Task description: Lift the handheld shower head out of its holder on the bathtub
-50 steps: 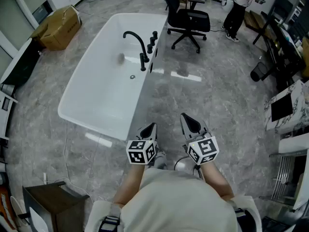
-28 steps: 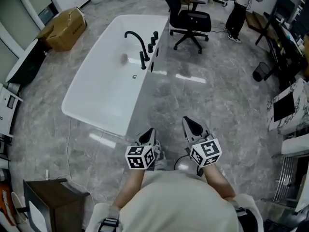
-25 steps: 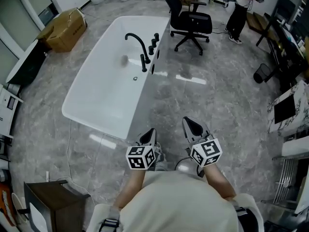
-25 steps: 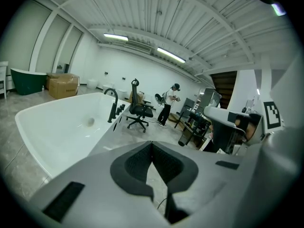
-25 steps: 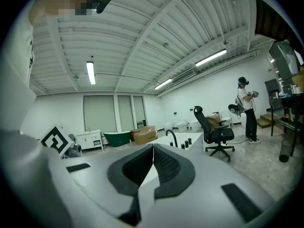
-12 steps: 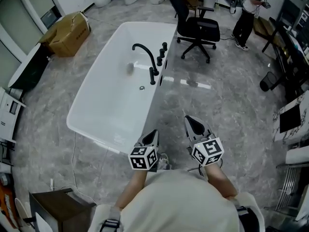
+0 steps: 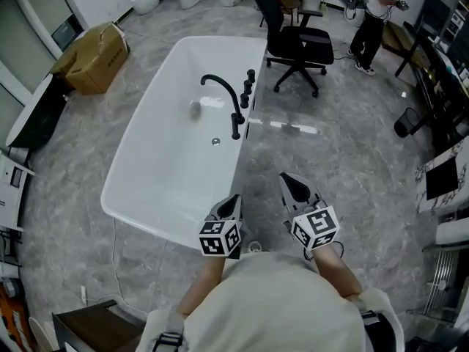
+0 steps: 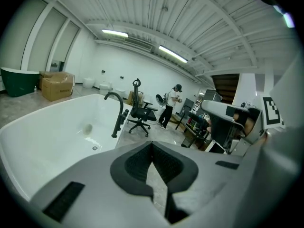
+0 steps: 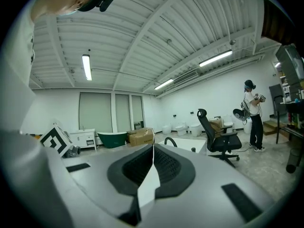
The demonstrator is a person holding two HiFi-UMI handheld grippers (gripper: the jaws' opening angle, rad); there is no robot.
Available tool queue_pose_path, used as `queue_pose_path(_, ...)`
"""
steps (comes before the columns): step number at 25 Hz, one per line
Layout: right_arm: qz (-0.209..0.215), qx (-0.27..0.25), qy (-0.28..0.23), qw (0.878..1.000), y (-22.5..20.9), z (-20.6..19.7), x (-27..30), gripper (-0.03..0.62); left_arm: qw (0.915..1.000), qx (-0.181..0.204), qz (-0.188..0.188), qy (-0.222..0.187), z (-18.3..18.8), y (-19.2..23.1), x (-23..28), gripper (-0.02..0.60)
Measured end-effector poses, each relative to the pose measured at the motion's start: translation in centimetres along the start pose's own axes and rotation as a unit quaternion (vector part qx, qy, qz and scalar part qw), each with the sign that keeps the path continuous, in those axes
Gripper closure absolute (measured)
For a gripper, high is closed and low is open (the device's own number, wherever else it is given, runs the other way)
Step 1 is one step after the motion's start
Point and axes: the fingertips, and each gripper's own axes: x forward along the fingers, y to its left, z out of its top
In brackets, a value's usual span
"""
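Left gripper [image 7: 230,204]: clenched on nothing. In the left gripper view its jaws [image 8: 152,146] meet tip to tip, with only floor showing past them. It is held low in front of the person's body, over the near right corner of the tub.
Right gripper [image 7: 294,187]: also clenched and empty, with the jaws pressed together in the right gripper view [image 9: 153,148]. It is just beside the left gripper, at its 3 o'clock, over bare floor.
Bathtub [image 7: 165,160]: white and freestanding. It runs from the grippers toward 11 o'clock.
Gooseneck faucet [image 7: 235,122]: black. It stands on the tub's right rim at 12 o'clock from the left gripper, well apart from both tools.
Row of black fittings [image 7: 247,94]: on the same rim, just beyond the faucet. The handheld shower head should be among them, but they are too small to tell which one it is. No tool touches them.
Drain [image 7: 215,142]: on the tub bottom, at the faucet's 8 o'clock.
Office chair [image 7: 297,39]: black, at 1 o'clock beyond the tub.
Cardboard box [image 7: 91,50]: at 10 o'clock on the grey marbled floor [image 7: 330,160].
Standing person [image 7: 370,20]: far off at 1 o'clock.
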Motion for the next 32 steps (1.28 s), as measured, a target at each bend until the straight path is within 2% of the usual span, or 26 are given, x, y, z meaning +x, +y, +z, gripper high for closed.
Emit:
queue_pose_path(8, -0.007, 0.017, 0.005, 1.0, 0.0, -0.3, 3.1, 0.574, 0.9999, -0.003, 0.001, 0.012, 1.0, 2.8, 1.2, 0.561)
queue_pose_path(17, 0.0, 0.023, 0.026, 0.999, -2.0, -1.6, 5.4, 0.574, 0.9997, -0.016, 0.006, 0.018, 1.2, 3.7, 3.3, 0.561)
queue_pose_path(25, 0.056, -0.006, 0.036, 0.998, -4.4, -0.9, 11.1, 0.572, 0.9976, -0.041, 0.055, 0.003, 3.5, 6.7, 6.7, 0.561)
queue_pose_path(32, 0.119, -0.037, 0.052, 0.991, -7.9, -0.2, 15.7, 0.572, 0.9938, -0.06, 0.091, -0.02, 7.0, 7.0, 10.9, 0.561)
